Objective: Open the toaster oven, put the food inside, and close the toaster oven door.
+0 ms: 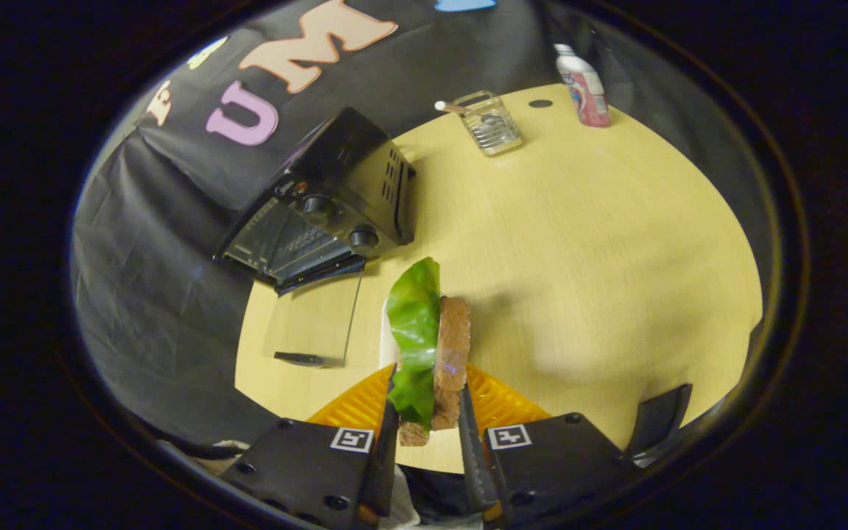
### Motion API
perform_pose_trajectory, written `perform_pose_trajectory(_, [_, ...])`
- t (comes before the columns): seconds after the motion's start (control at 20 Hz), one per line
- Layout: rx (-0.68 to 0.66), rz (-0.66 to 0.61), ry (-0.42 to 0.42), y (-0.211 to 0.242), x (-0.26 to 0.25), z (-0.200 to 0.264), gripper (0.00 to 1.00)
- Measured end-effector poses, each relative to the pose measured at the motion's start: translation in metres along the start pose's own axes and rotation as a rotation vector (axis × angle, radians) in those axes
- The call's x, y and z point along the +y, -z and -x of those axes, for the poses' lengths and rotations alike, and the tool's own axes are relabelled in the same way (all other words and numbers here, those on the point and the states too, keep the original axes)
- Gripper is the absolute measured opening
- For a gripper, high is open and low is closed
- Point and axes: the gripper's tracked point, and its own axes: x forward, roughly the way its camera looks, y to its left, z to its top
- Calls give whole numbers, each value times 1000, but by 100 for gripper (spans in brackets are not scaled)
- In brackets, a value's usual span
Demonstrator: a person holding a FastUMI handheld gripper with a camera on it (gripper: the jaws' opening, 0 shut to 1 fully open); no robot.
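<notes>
- Toaster oven (328, 202) sits beyond the fingers, its glass door (313, 324) folded down open onto the table (578, 243).
- Gripper (428, 423) clenched on the sandwich (428, 353), held over an orange plate (497, 405).
- Glass jar (490, 124) and bottle (584, 87) stand well apart, far across.

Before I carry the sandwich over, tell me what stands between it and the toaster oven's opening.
Nothing visible does. The gripper is shut on the sandwich, the toaster oven stands beyond with its glass door folded down flat, and only bare table lies between.
</notes>
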Motion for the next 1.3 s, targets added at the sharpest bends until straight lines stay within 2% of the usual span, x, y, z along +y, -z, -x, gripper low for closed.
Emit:
perform_pose_trajectory(0.05, [-24,-22,-4,-2,2,1,42])
perform_pose_trajectory(0.15, [-71,-12,5,-1,5,1,32])
perform_pose_trajectory(0.35, [-166,-35,-52,-8,27,18,32])
perform_pose_trajectory(0.5, [-253,-59,-144,-16,53,33,32])
perform_pose_trajectory(0.65, [-319,-87,-288,-16,92,38,32])
perform_pose_trajectory(0.8, [-349,-125,-433,-8,128,25,32])
perform_pose_trajectory(0.95, [-408,-172,-527,-8,157,7,32])
perform_pose_trajectory(1.15, [-473,-206,-552,-9,195,-25,31])
perform_pose_trajectory(1.3, [-444,-235,-579,-6,230,-56,32])
